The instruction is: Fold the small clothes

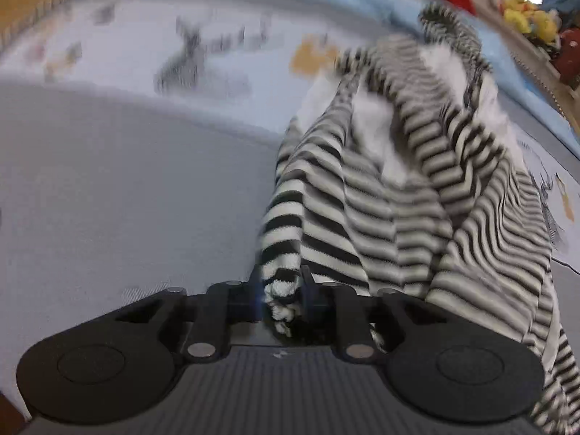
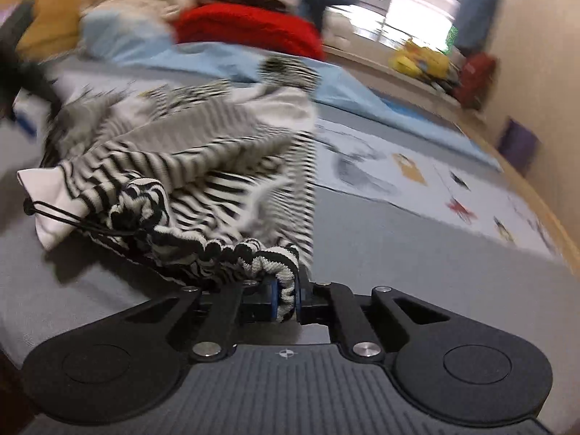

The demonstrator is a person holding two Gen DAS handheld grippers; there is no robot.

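Note:
A small black-and-white striped garment (image 1: 417,195) lies bunched on the grey bed cover (image 1: 108,188), with white lining showing in its folds. My left gripper (image 1: 282,291) is shut on a bunched striped edge at the garment's near left corner. In the right wrist view the same striped garment (image 2: 203,166) stretches away to the left, with a black drawstring at its gathered waistband. My right gripper (image 2: 286,299) is shut on the ribbed striped waistband, which is pinched between its blue pads. Both views are blurred by motion.
The grey bed cover (image 2: 417,253) has a white printed band with small animal pictures (image 1: 188,58). A light blue cloth (image 2: 224,61) and a red knit garment (image 2: 250,29) lie at the far side. Yellow toys (image 2: 420,59) sit on a wooden ledge under a window.

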